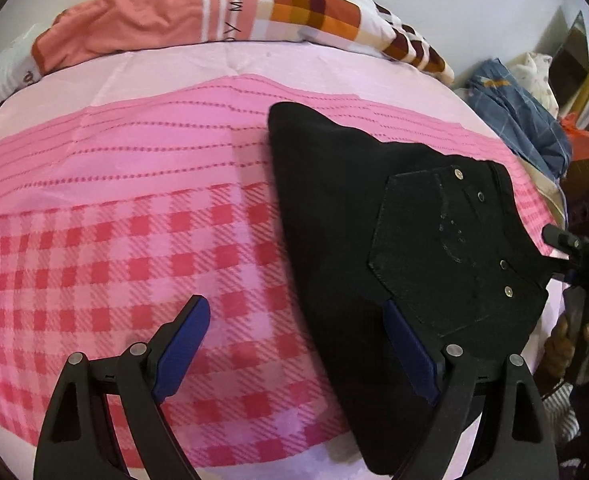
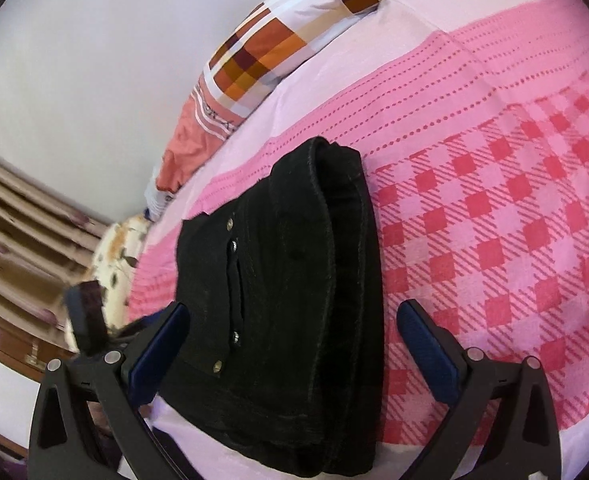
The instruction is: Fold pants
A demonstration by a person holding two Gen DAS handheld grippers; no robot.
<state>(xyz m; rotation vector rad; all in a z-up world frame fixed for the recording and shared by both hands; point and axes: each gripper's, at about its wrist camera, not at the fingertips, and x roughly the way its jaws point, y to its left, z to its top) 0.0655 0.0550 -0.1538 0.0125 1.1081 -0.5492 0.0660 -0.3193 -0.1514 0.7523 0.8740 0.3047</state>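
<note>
- The black pants (image 1: 374, 240) lie folded in a compact bundle on the pink checked blanket (image 1: 114, 240) covering the bed, pocket side up.
- The left gripper (image 1: 298, 320) hovers with fingers spread wide, holding nothing.
- The right gripper (image 2: 290, 320) also stands wide apart, straddling the bundle without pressing it.
- A plaid pillow (image 2: 274, 52) rests by the wall.
</note>
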